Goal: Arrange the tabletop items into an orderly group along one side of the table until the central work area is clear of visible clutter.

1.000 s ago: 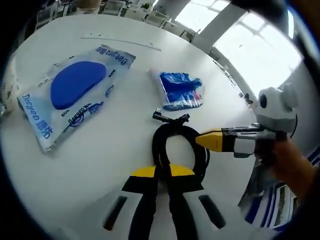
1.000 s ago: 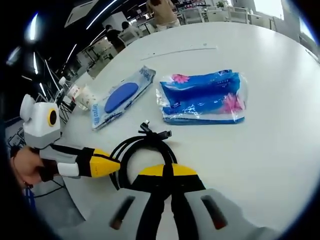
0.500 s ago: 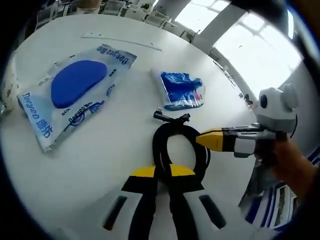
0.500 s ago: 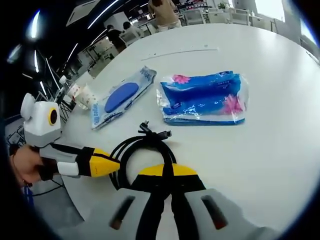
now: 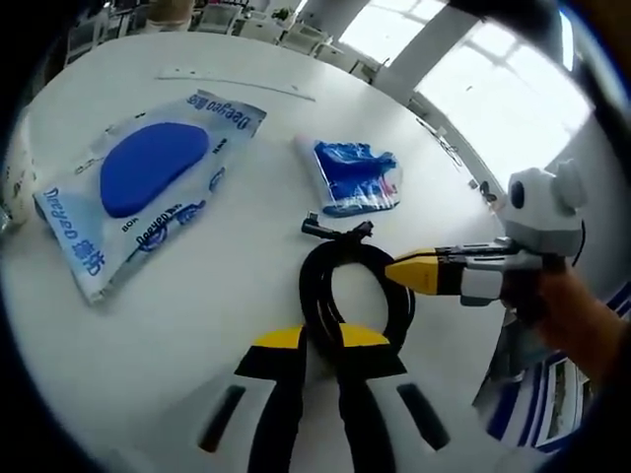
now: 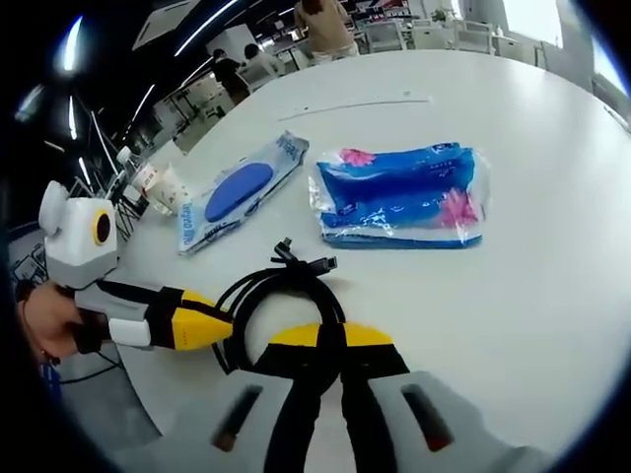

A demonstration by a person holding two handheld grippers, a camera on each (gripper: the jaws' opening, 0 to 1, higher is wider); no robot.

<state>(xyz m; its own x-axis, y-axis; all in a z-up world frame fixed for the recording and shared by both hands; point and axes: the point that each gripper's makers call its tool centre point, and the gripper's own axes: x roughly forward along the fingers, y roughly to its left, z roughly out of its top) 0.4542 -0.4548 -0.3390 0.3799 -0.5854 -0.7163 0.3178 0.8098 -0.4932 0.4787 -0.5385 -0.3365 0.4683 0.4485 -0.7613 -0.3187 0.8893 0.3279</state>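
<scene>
Both grippers meet at the coiled black cable [image 5: 347, 286] near the bench [image 5: 246, 246] edge. The left gripper [image 5: 315, 340] has its fingers clamped on the coil's near loop; so does the right gripper [image 6: 325, 340], from the opposite side. The coil's plug ends point away from both. Beyond lie a blue tissue pack [image 6: 399, 192] and a wipes packet [image 6: 237, 192], nothing between.

Round white table [image 5: 246, 108], bright windows [image 5: 493, 89], chairs [image 6: 394, 34], ceiling strip lights [image 6: 197, 25]
</scene>
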